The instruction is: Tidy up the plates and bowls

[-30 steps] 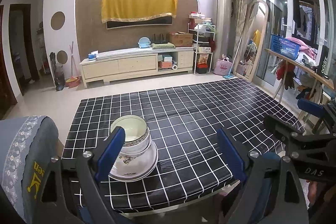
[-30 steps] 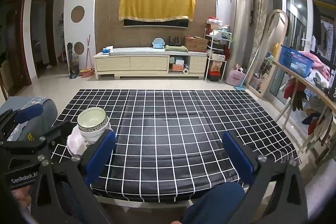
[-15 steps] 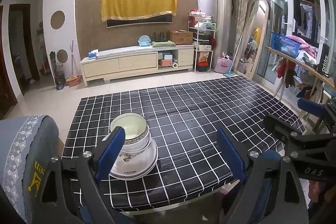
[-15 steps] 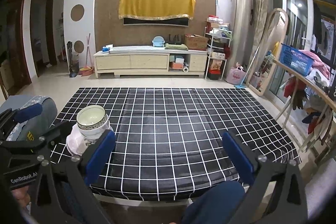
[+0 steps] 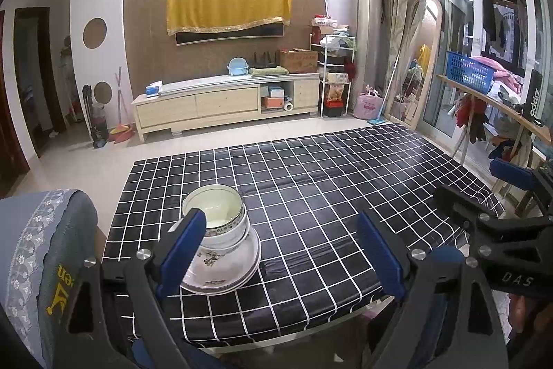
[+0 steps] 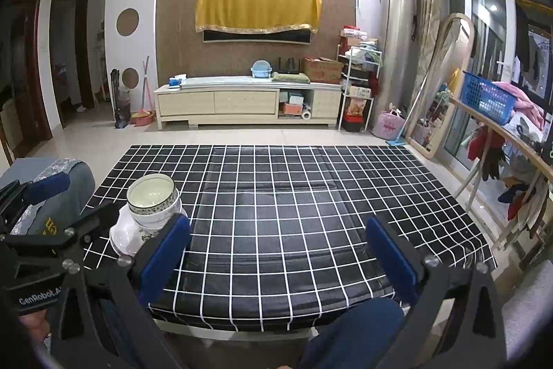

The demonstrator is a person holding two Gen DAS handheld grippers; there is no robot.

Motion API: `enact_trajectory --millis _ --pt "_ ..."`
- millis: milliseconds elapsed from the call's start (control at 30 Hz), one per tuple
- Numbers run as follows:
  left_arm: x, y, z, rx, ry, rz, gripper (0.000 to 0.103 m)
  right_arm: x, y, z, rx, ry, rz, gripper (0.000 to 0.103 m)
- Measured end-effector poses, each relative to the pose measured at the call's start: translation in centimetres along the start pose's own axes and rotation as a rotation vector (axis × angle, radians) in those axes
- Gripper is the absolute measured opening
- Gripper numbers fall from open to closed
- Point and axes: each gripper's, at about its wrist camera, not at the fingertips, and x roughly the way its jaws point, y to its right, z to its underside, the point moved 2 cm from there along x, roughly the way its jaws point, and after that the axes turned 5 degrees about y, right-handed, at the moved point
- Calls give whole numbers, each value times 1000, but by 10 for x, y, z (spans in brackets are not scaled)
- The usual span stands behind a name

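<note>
**Crockery stacked at the near-left corner**

The bowls [image 5: 216, 217] sit nested on the plates [image 5: 224, 268], near the worktop's [image 5: 311, 196] left edge. From the left tool [image 5: 280, 251], wide and empty, they lie at eleven o'clock (nearer). The right tool [image 6: 276, 251], likewise wide, faces bare cloth.

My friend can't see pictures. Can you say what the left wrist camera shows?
A stack of bowls on plates sits on a black checked tablecloth. The open left gripper hovers in front, empty. Behind is a TV cabinet.
</note>
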Motion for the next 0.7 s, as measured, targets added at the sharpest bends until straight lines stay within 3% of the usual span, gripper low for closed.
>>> enact_trajectory --millis 700 --pt "-1 1 4 -11 -14 -2 87 -3 -1 -1 -19 4 14 103"
